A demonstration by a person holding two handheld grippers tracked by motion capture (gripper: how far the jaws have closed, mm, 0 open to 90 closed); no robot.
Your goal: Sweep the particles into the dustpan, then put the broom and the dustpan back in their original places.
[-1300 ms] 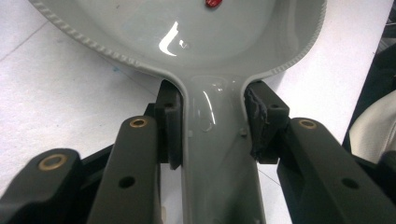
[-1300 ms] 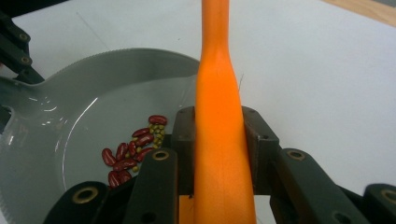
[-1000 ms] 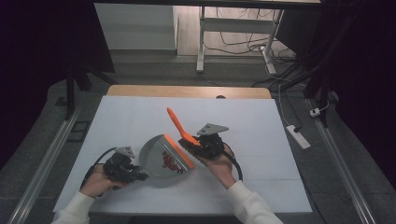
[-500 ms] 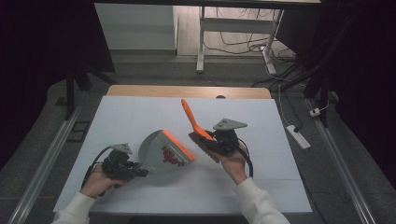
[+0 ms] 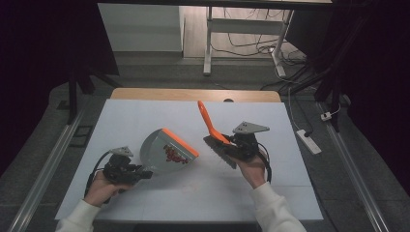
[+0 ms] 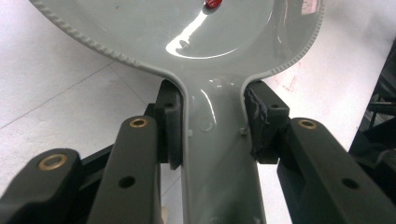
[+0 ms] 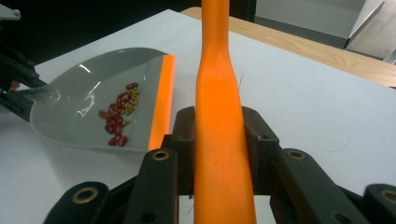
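Pinching one dustpan (beans inside), left tool; right tool pinches one brush.

- No text, label, brand, number or sign can be read in these pictures.
- In the left gripper view the grey dustpan has a small pale sticker near its rim, at the top edge of the view, but it is cut off and blurred, so nothing on it can be read.
- In the same view there are faint red marks on the white counter beside the dustpan; they are too weak to tell if they are letters.
- The orange brush handle in the right gripper view has a plain surface with no writing.
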